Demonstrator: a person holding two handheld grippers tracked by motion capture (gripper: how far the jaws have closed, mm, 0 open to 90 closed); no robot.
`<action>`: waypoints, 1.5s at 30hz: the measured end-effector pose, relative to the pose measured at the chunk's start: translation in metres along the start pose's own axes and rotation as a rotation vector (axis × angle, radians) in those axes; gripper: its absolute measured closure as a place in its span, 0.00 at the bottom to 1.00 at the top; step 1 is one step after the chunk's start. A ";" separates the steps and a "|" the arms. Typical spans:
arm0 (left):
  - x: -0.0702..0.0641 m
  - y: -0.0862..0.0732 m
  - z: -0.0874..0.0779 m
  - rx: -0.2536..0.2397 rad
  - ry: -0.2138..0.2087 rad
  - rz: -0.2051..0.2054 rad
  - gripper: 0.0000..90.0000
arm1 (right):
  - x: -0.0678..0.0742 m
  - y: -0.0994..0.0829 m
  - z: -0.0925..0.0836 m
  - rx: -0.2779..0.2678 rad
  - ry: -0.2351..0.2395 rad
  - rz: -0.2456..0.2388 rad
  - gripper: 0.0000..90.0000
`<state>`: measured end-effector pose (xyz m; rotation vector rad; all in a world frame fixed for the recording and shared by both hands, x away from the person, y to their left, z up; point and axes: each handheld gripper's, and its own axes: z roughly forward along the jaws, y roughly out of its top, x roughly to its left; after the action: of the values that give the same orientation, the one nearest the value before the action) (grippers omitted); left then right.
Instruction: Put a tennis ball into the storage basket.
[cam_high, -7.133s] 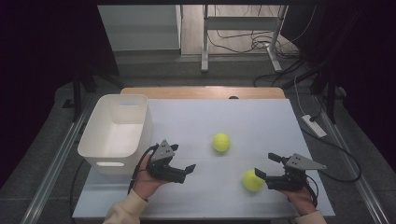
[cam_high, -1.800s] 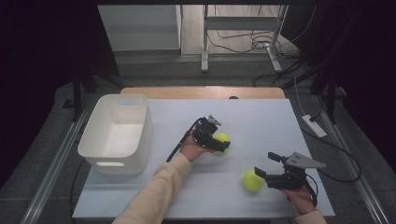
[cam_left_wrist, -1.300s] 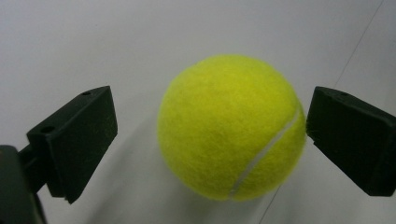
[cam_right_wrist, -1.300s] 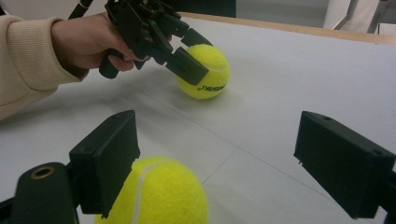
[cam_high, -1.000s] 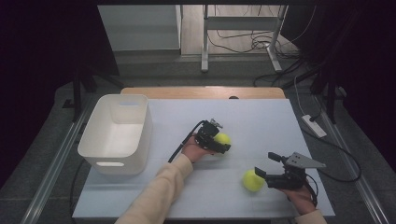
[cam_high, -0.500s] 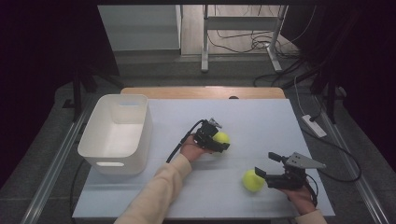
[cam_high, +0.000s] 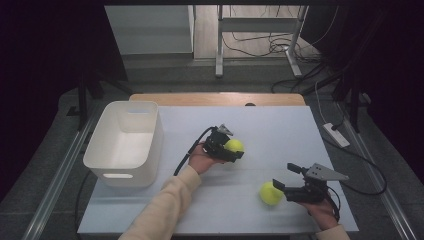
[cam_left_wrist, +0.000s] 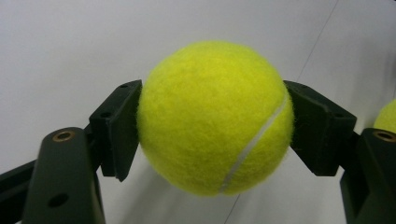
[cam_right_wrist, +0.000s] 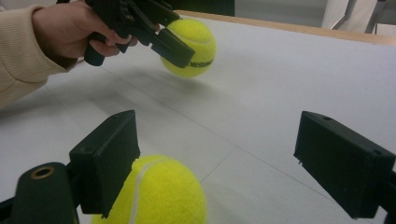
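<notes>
From the high view, my left gripper (cam_high: 234, 149) sits near the middle of the white table (cam_high: 280, 125), its jaws having just closed in on the tennis ball (cam_high: 234, 145) pinched between them. My right gripper (cam_high: 281, 179) waits near the table's front right corner with its jaws spread, and the second tennis ball (cam_high: 270, 193) lies on the table just at their tips, touching neither pad that I can make out from here. The white bin (cam_high: 125, 142) stands at the table's left side, well apart from both balls, with a broad bare stretch of tabletop between it and my left hand (cam_high: 200, 159). The far half of the table, up to its wooden back edge (cam_high: 215, 98), is open too. In the left gripper view, both black pads (cam_left_wrist: 116, 128) press flat on the sides of the ball (cam_left_wrist: 215, 116), which has a white seam curving down its right side; a sliver of the other ball (cam_left_wrist: 386, 116) shows at the right border. In the right gripper view, my own jaws stand wide apart; the near ball (cam_right_wrist: 154, 193) lies low beside the left pad (cam_right_wrist: 106, 158), close against it, while the right pad is well clear. Farther off, my left hand (cam_right_wrist: 70, 30) holds its gripper (cam_right_wrist: 175, 39) clamped on the first ball (cam_right_wrist: 189, 46), lifted a little above its shadow, and dark lettering runs along that ball's underside, too small for me to read.
</notes>
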<state>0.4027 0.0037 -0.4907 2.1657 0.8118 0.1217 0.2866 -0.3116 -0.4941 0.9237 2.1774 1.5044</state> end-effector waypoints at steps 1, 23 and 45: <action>0.000 0.000 -0.001 -0.009 0.003 -0.002 0.29 | 0.000 0.000 0.000 0.000 0.000 0.000 0.15; -0.001 0.000 -0.027 -0.089 0.009 -0.008 0.29 | 0.000 0.000 0.000 0.001 -0.002 -0.002 0.15; -0.002 0.002 -0.054 -0.161 0.062 -0.006 0.29 | 0.000 0.000 0.000 0.000 -0.004 -0.001 0.15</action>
<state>0.3841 0.0375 -0.4524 2.0168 0.8150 0.2438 0.2865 -0.3110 -0.4941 0.9247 2.1745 1.5009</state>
